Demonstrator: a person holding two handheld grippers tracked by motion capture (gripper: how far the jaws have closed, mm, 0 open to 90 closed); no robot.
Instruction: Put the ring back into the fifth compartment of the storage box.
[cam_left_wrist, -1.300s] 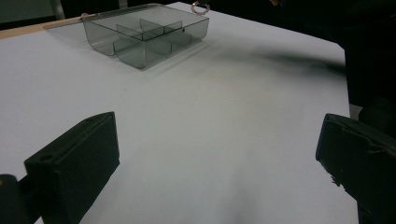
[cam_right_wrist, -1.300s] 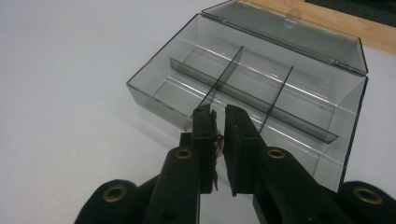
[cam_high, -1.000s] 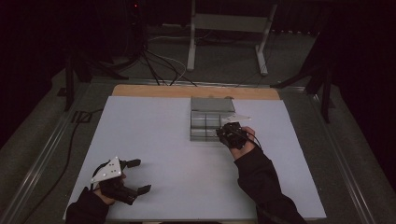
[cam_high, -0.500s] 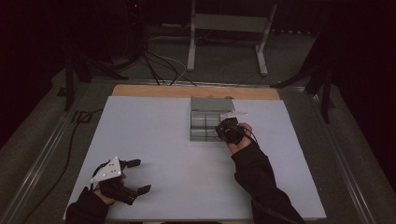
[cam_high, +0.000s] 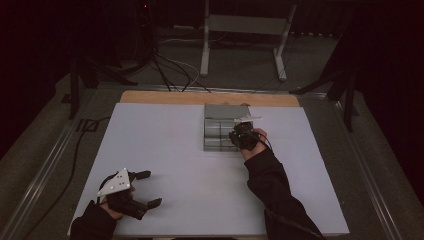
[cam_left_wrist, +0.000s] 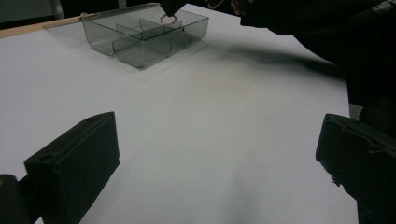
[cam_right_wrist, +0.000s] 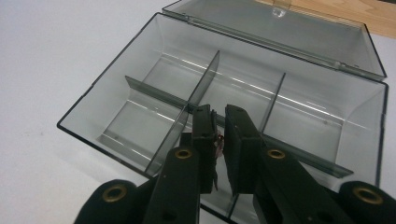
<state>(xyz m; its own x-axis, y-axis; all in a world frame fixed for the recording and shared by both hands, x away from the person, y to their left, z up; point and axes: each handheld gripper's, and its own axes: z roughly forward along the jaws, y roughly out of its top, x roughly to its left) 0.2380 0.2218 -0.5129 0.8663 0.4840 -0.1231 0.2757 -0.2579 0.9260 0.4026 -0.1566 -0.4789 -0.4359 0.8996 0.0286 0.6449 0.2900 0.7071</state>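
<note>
Where dividers (cam_right_wrist: 205, 81) cross, right gripper (cam_right_wrist: 219, 122)

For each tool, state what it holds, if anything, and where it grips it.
The right tool pinches a small ring by its upper edge, above the clear divided box. The left tool is open and holds nothing.

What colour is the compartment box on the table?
Translucent smoky grey; the box shows best in the right gripper view.

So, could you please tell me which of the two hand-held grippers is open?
The left hand-held gripper, resting near the table's front edge with its jaws spread wide; the right hand-held gripper is nearly closed.
</note>
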